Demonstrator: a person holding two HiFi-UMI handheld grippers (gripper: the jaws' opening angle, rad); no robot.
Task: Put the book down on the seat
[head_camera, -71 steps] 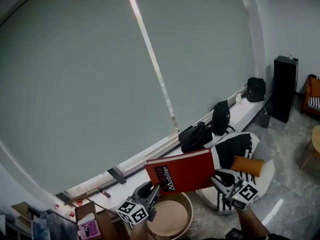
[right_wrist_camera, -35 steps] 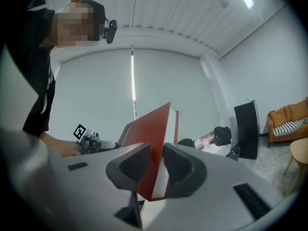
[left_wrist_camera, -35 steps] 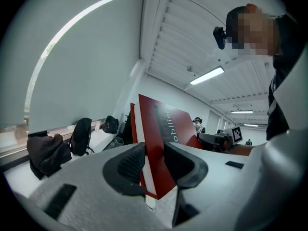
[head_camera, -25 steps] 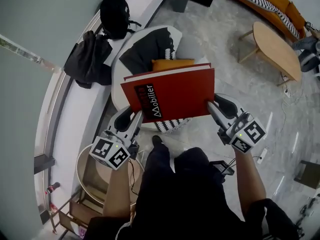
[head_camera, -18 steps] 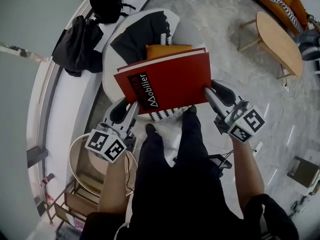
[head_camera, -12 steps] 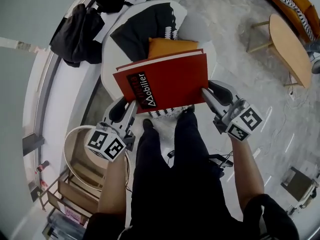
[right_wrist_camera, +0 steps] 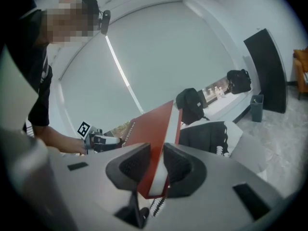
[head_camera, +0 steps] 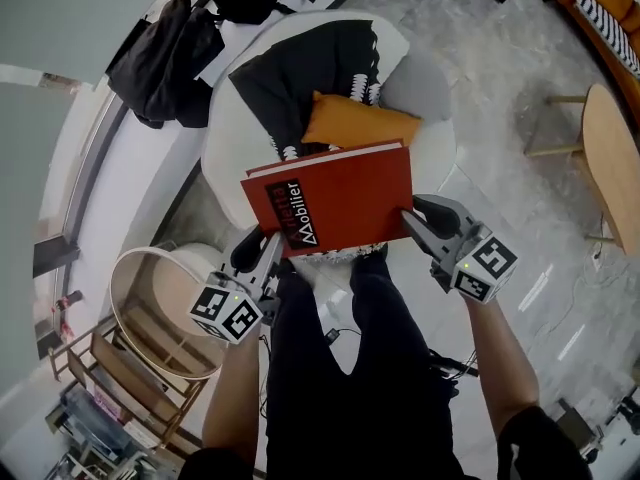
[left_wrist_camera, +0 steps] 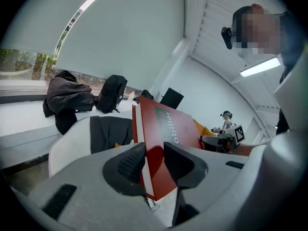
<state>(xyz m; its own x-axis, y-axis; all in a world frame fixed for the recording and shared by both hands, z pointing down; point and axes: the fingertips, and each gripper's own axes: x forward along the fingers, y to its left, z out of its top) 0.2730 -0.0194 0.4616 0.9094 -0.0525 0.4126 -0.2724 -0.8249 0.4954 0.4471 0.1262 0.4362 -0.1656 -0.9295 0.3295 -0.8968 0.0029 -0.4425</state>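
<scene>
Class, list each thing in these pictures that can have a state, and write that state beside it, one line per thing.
red book: closed, cover up, gripped at both ends over the seat
left gripper: shut on red book
right gripper: shut on red book
orange cushion: lying on the seat
black throw: draped over the seat's back
seat: partly covered
black bags: slumped on the window ledge

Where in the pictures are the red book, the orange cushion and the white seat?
red book (head_camera: 340,203), head view, middle of its cover
orange cushion (head_camera: 357,123), head view, middle of its top
white seat (head_camera: 224,146), head view, bare left edge
</scene>
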